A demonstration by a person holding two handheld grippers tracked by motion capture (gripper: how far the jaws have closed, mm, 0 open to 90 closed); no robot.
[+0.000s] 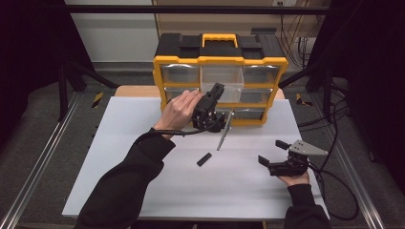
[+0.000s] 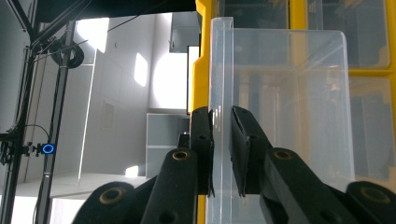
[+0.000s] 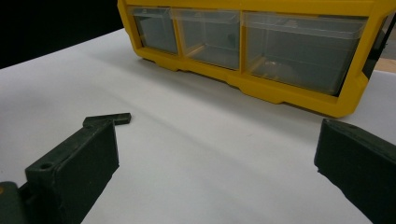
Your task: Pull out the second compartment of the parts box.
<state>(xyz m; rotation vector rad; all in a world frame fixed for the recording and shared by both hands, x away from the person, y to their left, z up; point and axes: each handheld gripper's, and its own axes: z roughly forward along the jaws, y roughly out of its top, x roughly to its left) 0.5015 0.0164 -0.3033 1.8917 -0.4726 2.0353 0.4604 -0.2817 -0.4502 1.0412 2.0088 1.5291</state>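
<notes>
From the high view, a yellow and black drawer cabinet (image 1: 219, 76) stands at the far edge of the white bench (image 1: 143, 191), near its middle. One clear drawer (image 1: 222, 83) of the top row, the middle one, sticks out of the cabinet toward the person. The left claw (image 1: 216, 90) is raised at the front of that drawer, at its lower left part, with the hand (image 1: 179, 109) behind it. A metal rod (image 1: 223, 136) lies slanted on the bench just in front of the cabinet, and a small black block (image 1: 204, 159) lies closer to the near edge, about midway across. The right claw (image 1: 270, 152) rests low near the right edge of the bench, well apart from the cabinet, its jaws spread with nothing between them.

In the left gripper view, the left claw (image 2: 222, 154) is clenched on the thin front wall of the clear drawer (image 2: 289, 116), one pad on each face, with the yellow frame (image 2: 201, 56) just behind.

In the right gripper view, the right claw (image 3: 215, 158) stands released above bare bench (image 3: 210, 140), facing the bottom row of the cabinet (image 3: 280, 93). The black block (image 3: 112, 119) lies beyond the jaw on the left.
</notes>
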